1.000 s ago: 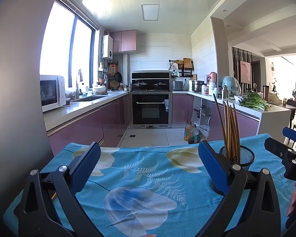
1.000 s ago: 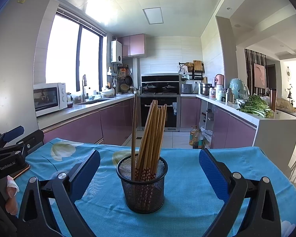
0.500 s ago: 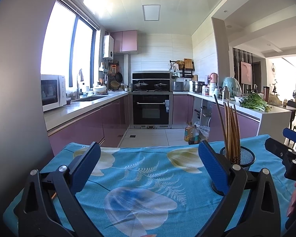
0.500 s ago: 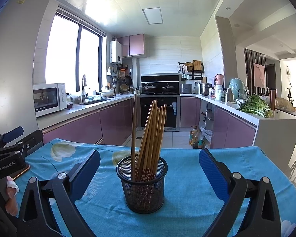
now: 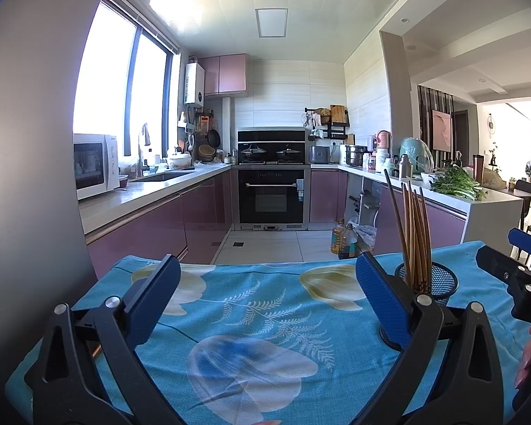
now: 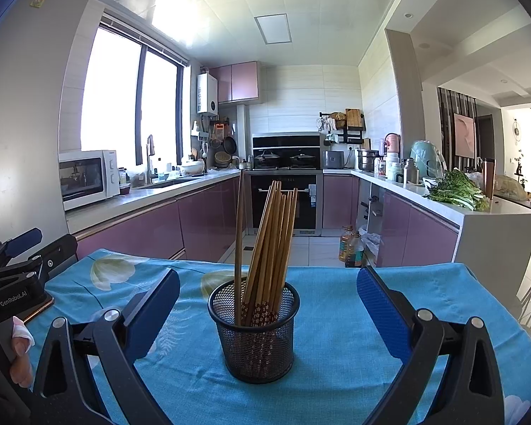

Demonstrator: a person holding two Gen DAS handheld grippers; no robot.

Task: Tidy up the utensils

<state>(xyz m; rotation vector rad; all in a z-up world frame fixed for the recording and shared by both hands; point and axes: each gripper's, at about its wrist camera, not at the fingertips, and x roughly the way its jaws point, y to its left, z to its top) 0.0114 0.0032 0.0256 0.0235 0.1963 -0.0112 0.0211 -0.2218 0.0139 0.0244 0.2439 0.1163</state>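
We see the mesh holder (image 6: 254, 333) standing upright on the bench (image 6: 340, 322), with brown chopsticks (image 6: 270, 248) leaning inside it. It sits between our right tongs (image 6: 267, 310), which are wide and empty. Our left tongs (image 5: 263, 295) are also wide, over bare cloth.

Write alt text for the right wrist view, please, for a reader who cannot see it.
A black wire-mesh cup full of brown wooden chopsticks stands on a blue flowered tablecloth, centred between the open blue-padded fingers of the right gripper. The left gripper shows at the left edge, with a purple kitchen behind.
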